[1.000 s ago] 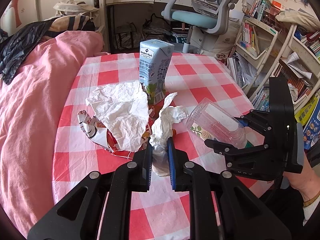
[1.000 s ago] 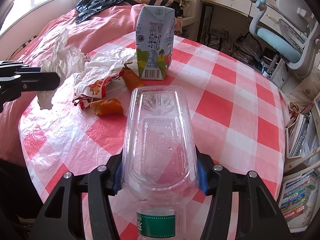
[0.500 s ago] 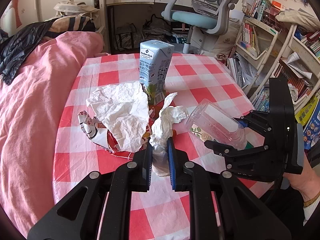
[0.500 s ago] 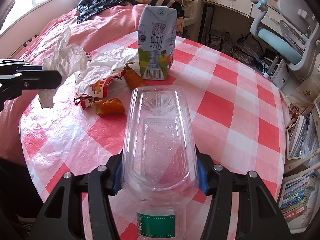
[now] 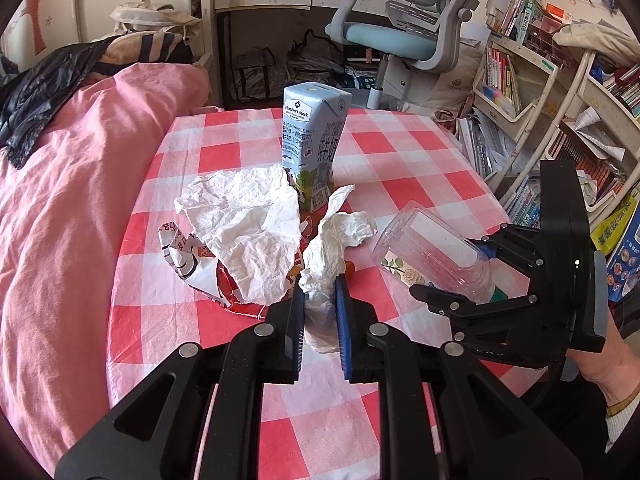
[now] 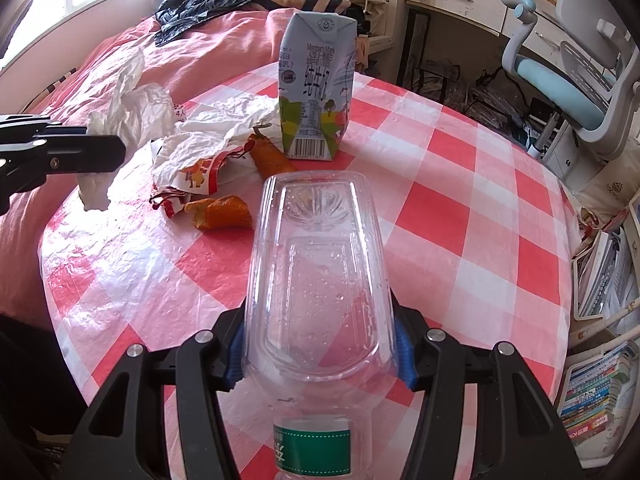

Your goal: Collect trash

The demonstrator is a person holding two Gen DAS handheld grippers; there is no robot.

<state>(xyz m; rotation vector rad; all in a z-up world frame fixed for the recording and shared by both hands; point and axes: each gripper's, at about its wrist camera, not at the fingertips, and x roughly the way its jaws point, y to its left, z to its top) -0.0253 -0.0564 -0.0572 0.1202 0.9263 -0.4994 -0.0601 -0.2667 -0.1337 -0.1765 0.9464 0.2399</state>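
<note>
My left gripper (image 5: 319,304) is shut on a crumpled white tissue (image 5: 334,240) and holds it above the red-checked table (image 5: 400,160); both also show in the right wrist view, gripper (image 6: 116,152) and tissue (image 6: 128,108). My right gripper (image 6: 318,356) is shut on an empty clear plastic bottle (image 6: 316,272), base forward, held above the table; it shows in the left wrist view (image 5: 432,256). A milk carton (image 5: 314,140) stands upright mid-table. A crumpled paper wrapper (image 5: 248,232) and orange peel pieces (image 6: 224,212) lie beside it.
A bed with a pink cover (image 5: 60,200) borders the table's left side, with a black bag (image 6: 216,4) on it. A desk chair (image 5: 408,28) and bookshelves (image 5: 560,112) stand beyond and to the right of the table.
Both grippers keep their holds. The right gripper has drifted slightly left and toward the carton; the left has hardly moved.
</note>
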